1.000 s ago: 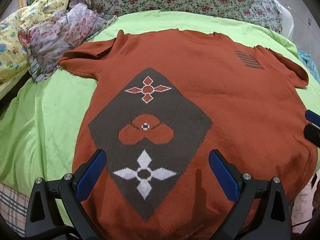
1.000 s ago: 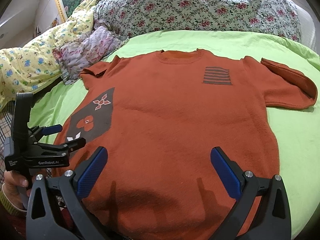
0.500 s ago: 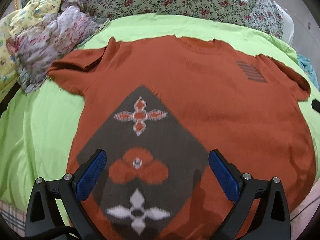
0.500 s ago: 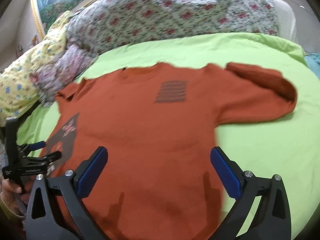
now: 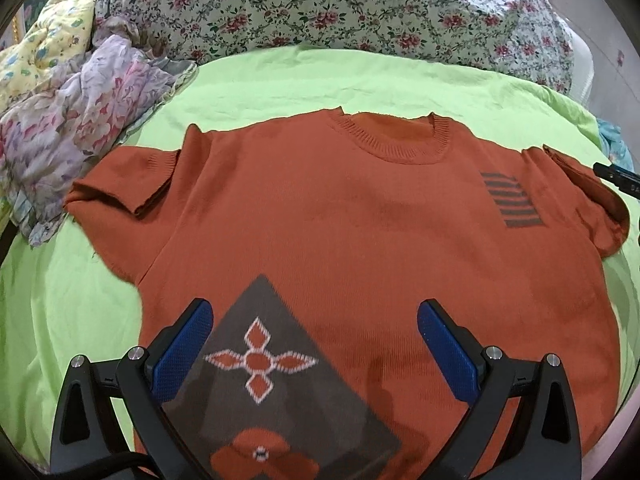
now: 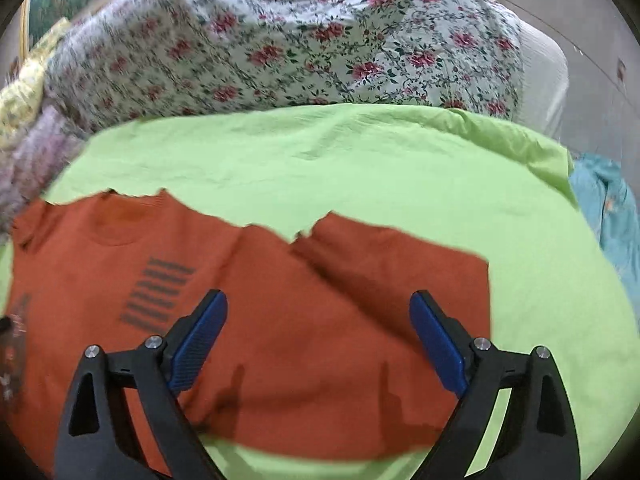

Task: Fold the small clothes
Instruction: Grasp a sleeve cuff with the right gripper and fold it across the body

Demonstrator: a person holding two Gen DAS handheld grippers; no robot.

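Note:
A rust-orange short-sleeved knit sweater [image 5: 340, 232] lies flat, front up, on a lime-green sheet [image 5: 280, 84]. It has a grey diamond patch [image 5: 280, 360] with flower motifs and a grey striped mark [image 5: 512, 200] on the chest. My left gripper [image 5: 312, 340] is open and empty above the sweater's middle, over the diamond patch. My right gripper [image 6: 318, 328] is open and empty above the sweater's right sleeve [image 6: 400, 272], near the armpit. The right gripper's tip [image 5: 616, 178] shows at the right edge of the left wrist view.
A floral quilt [image 5: 340, 8] is heaped behind the sheet. A crumpled pink-purple flowered cloth [image 5: 68, 128] lies at the left by the left sleeve [image 5: 120, 188]. A yellow patterned blanket [image 5: 44, 48] lies far left. Teal cloth [image 6: 612, 208] lies off the sheet's right edge.
Both grippers moved forward toward the sweater's collar end. The right one also swung right and now hangs over the right sleeve. Both stayed open and the sweater has not moved.

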